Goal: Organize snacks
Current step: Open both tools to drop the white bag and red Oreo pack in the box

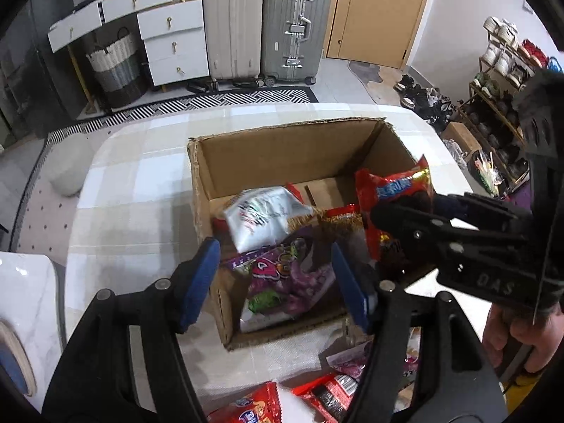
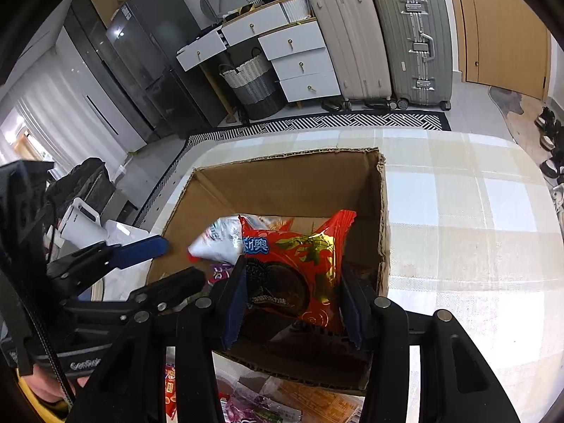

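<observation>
While right gripper (image 2: pixel 292 303) clamps red packet (image 2: pixel 299 268) over box (image 2: pixel 282 179), left gripper (image 1: pixel 275 282) gaping, empty, purple bag (image 1: pixel 282 282) inside box

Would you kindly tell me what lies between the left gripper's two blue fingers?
The purple snack bag in the cardboard box, seen in the left wrist view; the left gripper is open above it.

white packet (image 1: pixel 259 216) blurred, perhaps mid-motion; print unreadable.

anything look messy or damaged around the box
The cardboard box has ragged, torn top edges, as if its flaps were ripped off. Several snack packets lie loose on the table in front of it. Otherwise nothing is spilled; the right tool holds a red cookie packet over the box.
</observation>
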`<act>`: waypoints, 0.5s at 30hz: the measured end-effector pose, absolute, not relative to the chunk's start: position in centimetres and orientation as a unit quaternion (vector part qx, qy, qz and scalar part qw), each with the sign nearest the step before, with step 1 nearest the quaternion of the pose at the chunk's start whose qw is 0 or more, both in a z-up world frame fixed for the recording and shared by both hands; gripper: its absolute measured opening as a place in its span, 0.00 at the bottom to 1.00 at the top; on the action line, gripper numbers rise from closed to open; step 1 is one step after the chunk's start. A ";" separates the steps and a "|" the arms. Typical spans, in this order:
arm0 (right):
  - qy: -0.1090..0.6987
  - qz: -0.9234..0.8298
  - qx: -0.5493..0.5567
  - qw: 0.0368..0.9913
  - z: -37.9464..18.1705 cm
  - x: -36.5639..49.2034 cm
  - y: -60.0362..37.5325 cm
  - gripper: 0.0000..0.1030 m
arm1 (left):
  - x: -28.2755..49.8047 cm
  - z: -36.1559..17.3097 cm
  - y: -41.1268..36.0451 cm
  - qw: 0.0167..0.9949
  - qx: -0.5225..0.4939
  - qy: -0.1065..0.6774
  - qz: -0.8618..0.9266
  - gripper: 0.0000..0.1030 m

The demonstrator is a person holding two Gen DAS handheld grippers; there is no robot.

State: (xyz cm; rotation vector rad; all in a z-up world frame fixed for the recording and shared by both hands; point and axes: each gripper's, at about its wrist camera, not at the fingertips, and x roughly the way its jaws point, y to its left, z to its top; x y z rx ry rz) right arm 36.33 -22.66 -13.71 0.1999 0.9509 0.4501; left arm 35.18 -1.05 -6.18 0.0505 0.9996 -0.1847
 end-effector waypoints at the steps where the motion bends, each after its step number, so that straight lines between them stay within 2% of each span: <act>1: 0.454 0.215 0.094 0.859 -13.6 36.3 -22.6 0.46 | 34.9 -6.0 -1.1 0.874 0.027 0.477 -0.088 0.65; 4: 0.457 0.216 0.088 0.858 -13.7 36.2 -22.4 0.46 | 34.0 -5.4 -0.9 0.877 0.029 0.472 -0.081 0.70; 15: 0.459 0.198 0.075 0.863 -12.7 35.7 -22.2 0.51 | 29.9 -2.4 0.0 0.885 0.029 0.460 -0.066 0.70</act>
